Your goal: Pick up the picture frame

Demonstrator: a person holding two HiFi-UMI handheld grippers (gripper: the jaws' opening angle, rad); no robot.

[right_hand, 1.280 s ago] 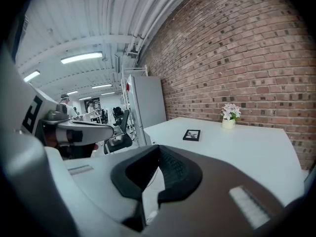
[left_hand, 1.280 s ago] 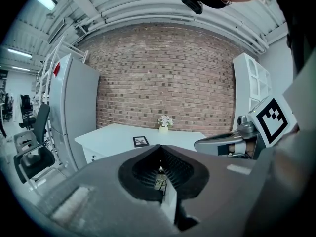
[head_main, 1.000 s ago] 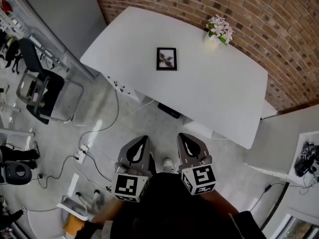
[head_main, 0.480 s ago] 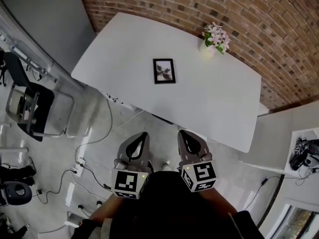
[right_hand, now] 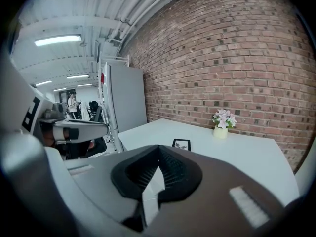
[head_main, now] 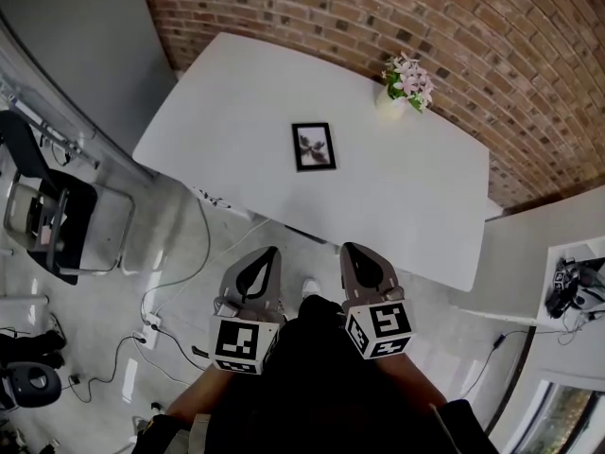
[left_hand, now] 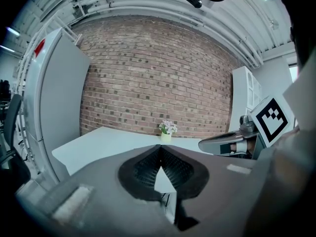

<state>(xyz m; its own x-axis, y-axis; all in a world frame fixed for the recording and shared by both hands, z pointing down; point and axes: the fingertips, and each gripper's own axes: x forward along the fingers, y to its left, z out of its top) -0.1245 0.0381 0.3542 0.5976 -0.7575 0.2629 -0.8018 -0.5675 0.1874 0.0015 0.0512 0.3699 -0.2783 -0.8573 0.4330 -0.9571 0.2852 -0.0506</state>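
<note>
A small black picture frame (head_main: 313, 147) lies flat near the middle of the white table (head_main: 416, 206); the right gripper view shows the frame (right_hand: 181, 144) beyond the jaws. My left gripper (head_main: 267, 253) and right gripper (head_main: 351, 250) hang side by side over the floor, short of the table's near edge and well apart from the frame. Both are shut with nothing between their jaws. In the left gripper view my left gripper (left_hand: 160, 148) has its tips pressed together, and my right gripper (right_hand: 159, 148) looks the same in its own view.
A pot of pink flowers (head_main: 406, 80) stands at the table's far edge by the brick wall (head_main: 378, 8). A black chair (head_main: 47, 216) and cables (head_main: 180, 272) lie on the floor to the left. A white cabinet (head_main: 558, 253) is at the right.
The table and frame have shifted nearer and lower in the head view as I moved toward them. Both grippers stay shut and side by side.
</note>
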